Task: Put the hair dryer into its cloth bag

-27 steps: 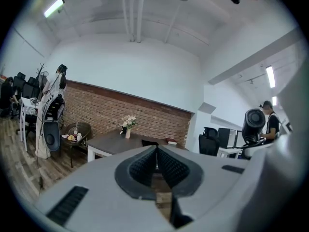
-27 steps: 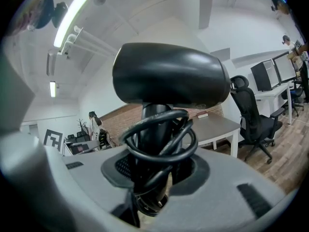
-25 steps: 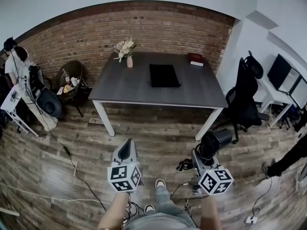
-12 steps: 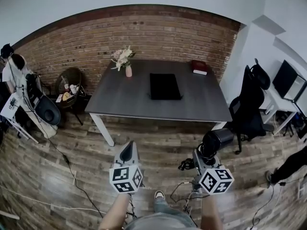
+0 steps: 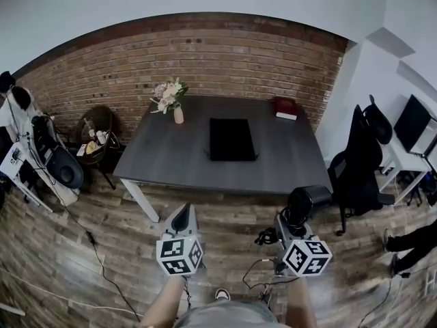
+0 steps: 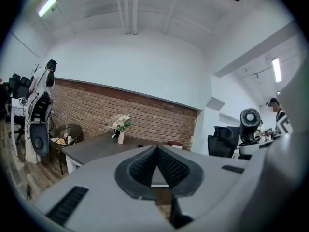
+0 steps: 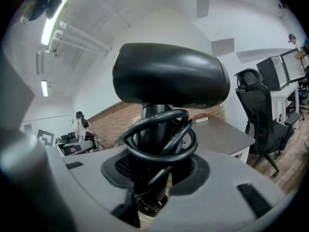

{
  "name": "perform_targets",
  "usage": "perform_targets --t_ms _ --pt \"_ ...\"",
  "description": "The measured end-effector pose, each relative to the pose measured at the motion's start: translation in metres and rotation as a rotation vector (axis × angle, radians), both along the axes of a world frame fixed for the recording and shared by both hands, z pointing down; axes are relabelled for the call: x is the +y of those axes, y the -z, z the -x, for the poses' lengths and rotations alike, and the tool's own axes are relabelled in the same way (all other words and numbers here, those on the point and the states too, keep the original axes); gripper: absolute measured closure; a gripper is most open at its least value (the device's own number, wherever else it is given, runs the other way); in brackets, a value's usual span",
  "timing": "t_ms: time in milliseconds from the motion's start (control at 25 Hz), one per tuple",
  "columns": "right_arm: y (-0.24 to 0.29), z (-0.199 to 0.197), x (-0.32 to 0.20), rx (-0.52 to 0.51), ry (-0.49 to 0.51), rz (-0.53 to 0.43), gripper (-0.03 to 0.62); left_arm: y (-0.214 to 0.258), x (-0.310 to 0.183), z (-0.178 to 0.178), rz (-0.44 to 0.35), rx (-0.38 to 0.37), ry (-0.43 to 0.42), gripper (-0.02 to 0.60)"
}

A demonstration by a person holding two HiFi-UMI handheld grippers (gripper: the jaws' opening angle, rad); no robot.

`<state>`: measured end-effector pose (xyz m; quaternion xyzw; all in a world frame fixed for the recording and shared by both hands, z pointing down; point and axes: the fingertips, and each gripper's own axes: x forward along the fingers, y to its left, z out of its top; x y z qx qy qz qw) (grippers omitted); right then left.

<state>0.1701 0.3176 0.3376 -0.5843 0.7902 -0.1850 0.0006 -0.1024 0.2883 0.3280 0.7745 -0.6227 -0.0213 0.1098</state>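
**Dryer in hand, bag lying flat on the desk**

The hair dryer (image 7: 169, 76) stands upright in the right claw (image 7: 154, 178), which grasps its handle. Its cord (image 7: 161, 156) is looped round that handle, and it hangs over the floor, short of the desk (image 5: 293, 166). The left claw (image 6: 155, 151) is clenched on nothing.

Likely risks: the loose cord loops could snag the bag's mouth. The cloth bag (image 5: 232, 139), flat mid-desk and seemingly empty, could slide if pushed unpinned. A vase (image 5: 178, 115) holds flowers.

Office: brick wall (image 5: 205, 53), grey table (image 5: 287, 162), swivel chair (image 5: 358, 159), monitor (image 5: 413, 118).
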Motion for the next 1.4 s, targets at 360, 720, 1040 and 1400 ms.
perform_targets --t_ms 360,720,1040,1400 --pt "-0.004 -0.021 -0.058 -0.020 -0.006 0.008 0.447 0.004 -0.059 -0.013 -0.001 -0.027 0.003 0.574" --pt "-0.025 -0.025 -0.099 -0.029 -0.035 0.052 0.447 -0.014 -0.106 -0.007 0.027 -0.035 -0.008 0.574" --pt "-0.034 -0.019 -0.168 0.001 -0.103 0.069 0.448 -0.019 -0.203 0.015 0.003 -0.010 -0.026 0.574" --pt "-0.023 -0.001 -0.262 0.002 -0.184 0.077 0.447 -0.022 -0.324 0.020 0.038 -0.009 -0.119 0.574"
